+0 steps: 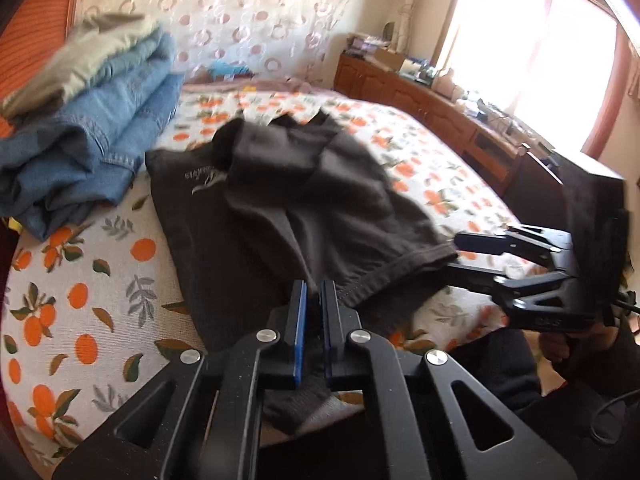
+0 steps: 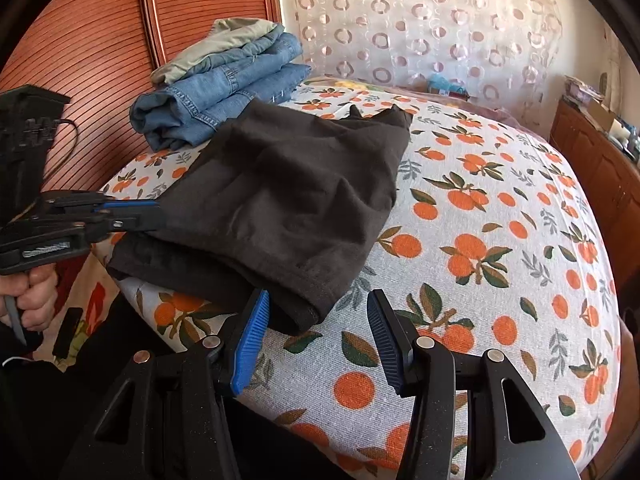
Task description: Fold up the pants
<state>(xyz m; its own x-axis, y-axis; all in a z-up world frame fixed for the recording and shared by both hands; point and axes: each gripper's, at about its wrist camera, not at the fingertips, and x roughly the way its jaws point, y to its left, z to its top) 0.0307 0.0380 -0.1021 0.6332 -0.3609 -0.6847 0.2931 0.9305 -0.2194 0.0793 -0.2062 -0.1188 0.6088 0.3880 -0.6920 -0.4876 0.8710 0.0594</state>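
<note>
We see left gripper (image 1: pixel 314 308) clamped on dark pants (image 2: pixel 280 200) at the bed (image 2: pixel 500 240) edge; right gripper (image 2: pixel 316 336) fingers apart.

The left gripper (image 1: pixel 314 320) is held low and level, its blue-padded fingers (image 1: pixel 299 332) pressed nearly together on dark cloth. The right gripper (image 2: pixel 316 344) is held with its jaws spread wide apart, nothing between them. A bare hand (image 2: pixel 34 300) is wrapped around the left handle.
</note>
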